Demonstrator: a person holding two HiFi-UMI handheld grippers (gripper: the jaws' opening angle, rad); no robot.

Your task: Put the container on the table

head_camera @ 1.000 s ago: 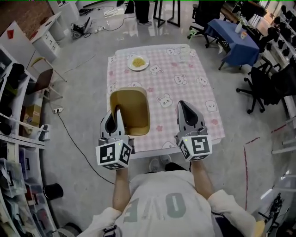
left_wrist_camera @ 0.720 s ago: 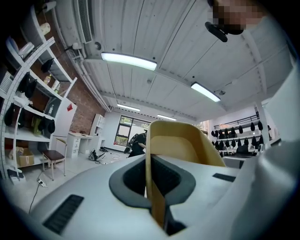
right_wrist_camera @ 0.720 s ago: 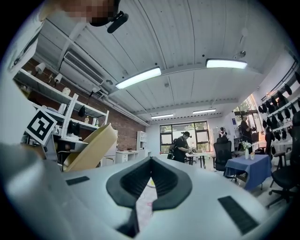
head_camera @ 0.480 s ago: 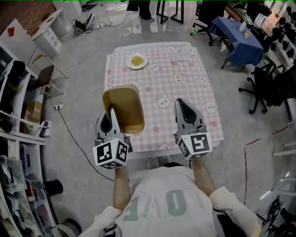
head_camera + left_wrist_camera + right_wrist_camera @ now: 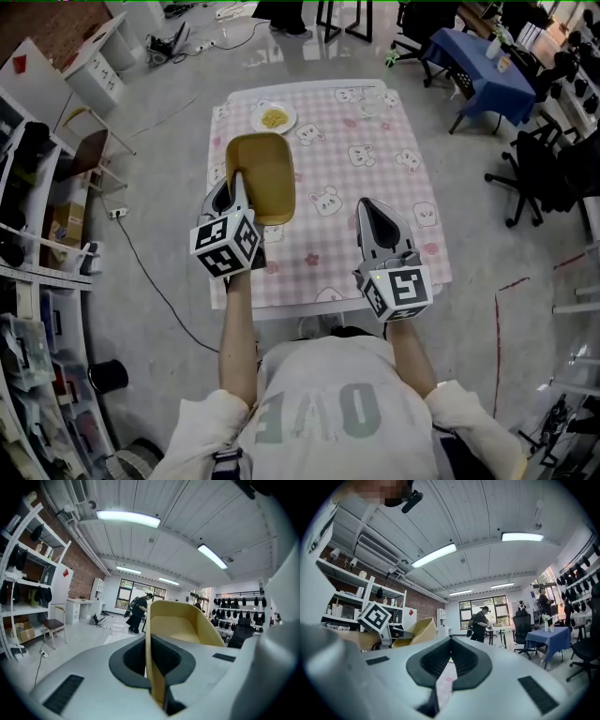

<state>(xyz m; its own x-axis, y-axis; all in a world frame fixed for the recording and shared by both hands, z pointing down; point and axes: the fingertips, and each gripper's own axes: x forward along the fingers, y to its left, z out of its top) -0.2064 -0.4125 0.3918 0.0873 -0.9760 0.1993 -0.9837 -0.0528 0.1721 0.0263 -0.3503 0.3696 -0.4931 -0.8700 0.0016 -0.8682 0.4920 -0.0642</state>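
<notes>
Now left gripper (image 5: 233, 186) pinches the container (image 5: 264, 164) at its near wall; right gripper (image 5: 371, 208) closed.

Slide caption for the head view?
Left gripper holds a yellow container by its rim over the pink checked table; right gripper shut, empty.

My left gripper (image 5: 235, 180) looks like smooth grey plastic, with matt black pads (image 5: 129, 656). The container (image 5: 264, 167) seems matt tan plastic. A soft pink checked cloth (image 5: 347, 202) covers the table. The grey floor (image 5: 169, 187) shines, glossy.
</notes>
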